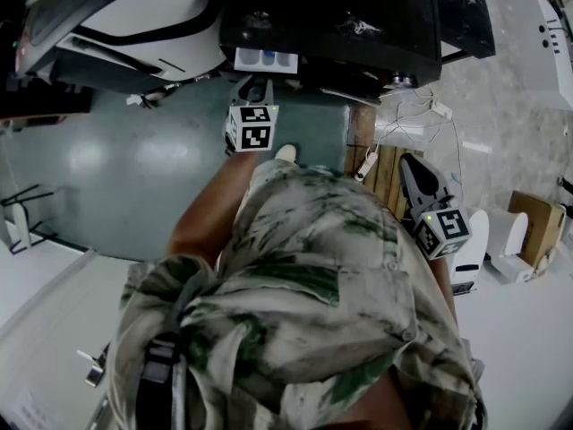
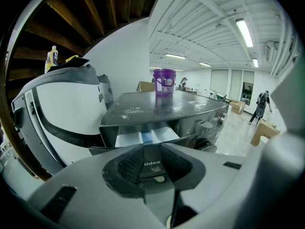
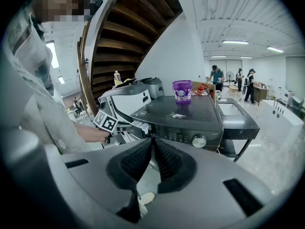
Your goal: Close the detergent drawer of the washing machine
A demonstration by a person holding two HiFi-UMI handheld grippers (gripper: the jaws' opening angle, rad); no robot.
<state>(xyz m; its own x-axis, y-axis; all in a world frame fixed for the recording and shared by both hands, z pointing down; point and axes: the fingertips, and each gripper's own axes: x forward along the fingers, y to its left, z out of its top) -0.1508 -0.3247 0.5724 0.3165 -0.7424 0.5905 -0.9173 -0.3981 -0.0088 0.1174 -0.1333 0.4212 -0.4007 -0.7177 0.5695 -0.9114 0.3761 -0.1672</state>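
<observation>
The dark washing machine [image 1: 331, 16] stands at the top of the head view. Its detergent drawer [image 1: 266, 59] is pulled out, showing white and blue compartments [image 2: 145, 137]. My left gripper [image 1: 258, 86] points straight at the drawer front from just before it. It is open, and the drawer's dark front panel [image 2: 151, 165] with its printed label shows between the pads. I cannot tell whether it touches the panel. My right gripper [image 1: 414, 176] hangs off to the right, away from the machine. Its pads [image 3: 136, 162] meet at the tips with nothing between them. The pulled-out drawer [image 3: 136, 126] also shows in the right gripper view.
A purple bucket [image 2: 164, 82] stands on the machine's top. A white and grey appliance [image 2: 62, 113] sits left of the machine, with a yellow bottle [image 2: 51, 58] on it. A wooden pallet [image 1: 380, 164], cables [image 1: 421, 115] and cardboard boxes [image 1: 535, 222] lie to the right. People [image 3: 217, 78] stand far behind.
</observation>
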